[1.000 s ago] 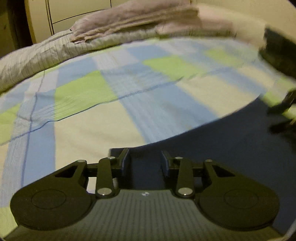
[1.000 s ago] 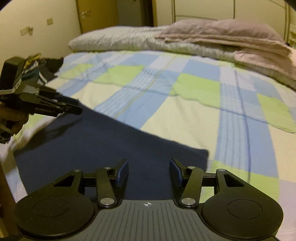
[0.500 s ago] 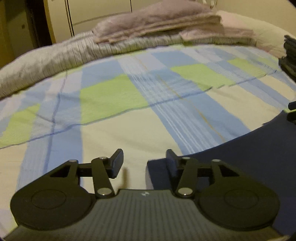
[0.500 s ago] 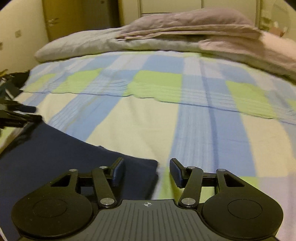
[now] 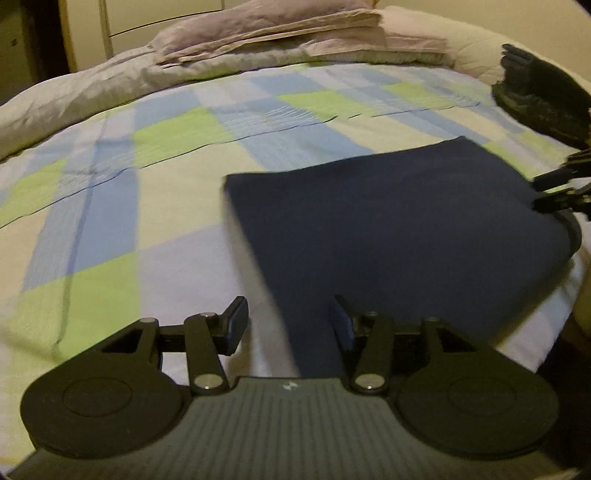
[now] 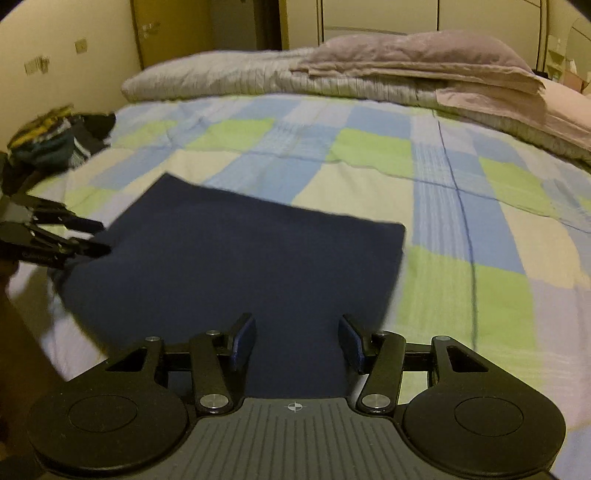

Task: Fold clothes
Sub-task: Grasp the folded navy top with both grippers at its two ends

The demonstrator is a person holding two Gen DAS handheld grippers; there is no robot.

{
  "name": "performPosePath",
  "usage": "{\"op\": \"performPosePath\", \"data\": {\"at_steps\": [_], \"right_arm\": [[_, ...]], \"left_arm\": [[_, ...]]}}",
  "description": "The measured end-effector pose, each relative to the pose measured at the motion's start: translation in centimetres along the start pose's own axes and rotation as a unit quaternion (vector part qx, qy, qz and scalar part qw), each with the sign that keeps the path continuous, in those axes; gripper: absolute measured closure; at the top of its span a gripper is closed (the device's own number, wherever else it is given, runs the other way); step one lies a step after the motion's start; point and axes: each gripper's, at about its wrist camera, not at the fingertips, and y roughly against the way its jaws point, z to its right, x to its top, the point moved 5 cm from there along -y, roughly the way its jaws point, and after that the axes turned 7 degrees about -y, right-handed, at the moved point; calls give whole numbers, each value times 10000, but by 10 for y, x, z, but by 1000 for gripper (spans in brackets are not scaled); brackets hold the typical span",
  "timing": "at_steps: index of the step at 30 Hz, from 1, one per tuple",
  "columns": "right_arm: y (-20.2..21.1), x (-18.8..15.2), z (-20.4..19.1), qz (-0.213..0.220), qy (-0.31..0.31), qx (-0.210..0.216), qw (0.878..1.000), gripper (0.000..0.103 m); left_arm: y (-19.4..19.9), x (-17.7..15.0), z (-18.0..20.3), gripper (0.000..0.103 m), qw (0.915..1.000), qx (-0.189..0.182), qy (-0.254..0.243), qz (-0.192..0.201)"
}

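Note:
A dark navy garment [image 5: 399, 229] [image 6: 236, 266] lies flat as a folded rectangle on the checked bedspread [image 5: 147, 192] [image 6: 461, 229]. My left gripper [image 5: 288, 326] hovers open over its near left edge, nothing between its fingers. My right gripper [image 6: 297, 341] stands open over the garment's near right part, also holding nothing. In the left wrist view the right gripper's fingertips [image 5: 554, 192] show at the garment's right side. In the right wrist view the left gripper's fingertips [image 6: 85, 236] sit at its left side.
A folded mauve quilt [image 5: 280, 26] [image 6: 424, 59] and a grey striped duvet [image 5: 74, 96] [image 6: 229, 77] lie along the bed's head. A heap of dark clothes [image 6: 55, 136] [image 5: 539, 99] rests by the bed's edge. Cupboards stand behind.
Both grippers drew back toward me and apart from the garment's corners; the whole navy rectangle now shows ahead of them. The jaws opened a little wider.

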Motion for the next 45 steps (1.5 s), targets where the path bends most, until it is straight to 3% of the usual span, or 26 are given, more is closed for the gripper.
{"op": "performPosePath", "data": {"at_steps": [3,5,7,11,14,17,20,22,23,25,30,34,38,40,45], "right_arm": [[15,-5,-5,-46,198,-222,9995,49],[28,-12,-16,145,532,-421,9976,42],[41,-19,-31,379,934,-550,9934,28],[45,-39,-67,533,1791,-467,9813,28],[30,-55,-85,432,2555,-564,9642,28],[9,-73,-96,268,3415,-801,9361,28],[-17,-90,-99,87,4211,-1150,8997,28],[-27,-94,-98,123,4414,-1232,8887,28],[-29,-94,-97,149,4425,-1243,8880,28],[-29,-88,-93,184,4355,-1221,8917,59],[-13,-64,-85,242,3965,-1011,9121,69],[1,-48,-87,250,3784,-908,9208,69],[-2,-66,-93,275,4069,-1022,9073,62],[-5,-80,-97,400,4316,-1201,8932,48],[-19,-100,-105,596,4708,-1521,8670,43]], "left_arm": [[15,-10,-4,59,9997,187,-131,-43],[28,-14,-2,59,9990,298,-325,-4],[39,-14,7,59,9978,338,-556,89],[52,-10,36,48,9916,379,-1203,282],[52,-8,68,45,9802,429,-1897,368],[48,-10,97,38,9652,383,-2543,470],[38,-14,120,36,9484,328,-3109,524],[29,-16,132,36,9344,386,-3497,567],[24,-17,138,35,9270,434,-3678,590],[16,-18,149,35,9119,500,-4022,648],[-5,-13,167,35,8675,886,-4821,849],[-29,-7,169,52,8458,1204,-5156,660],[-35,-8,169,66,8418,1158,-5241,562],[-35,-7,168,67,8435,1147,-5216,568],[-35,-6,165,68,8477,1120,-5153,582]]}}
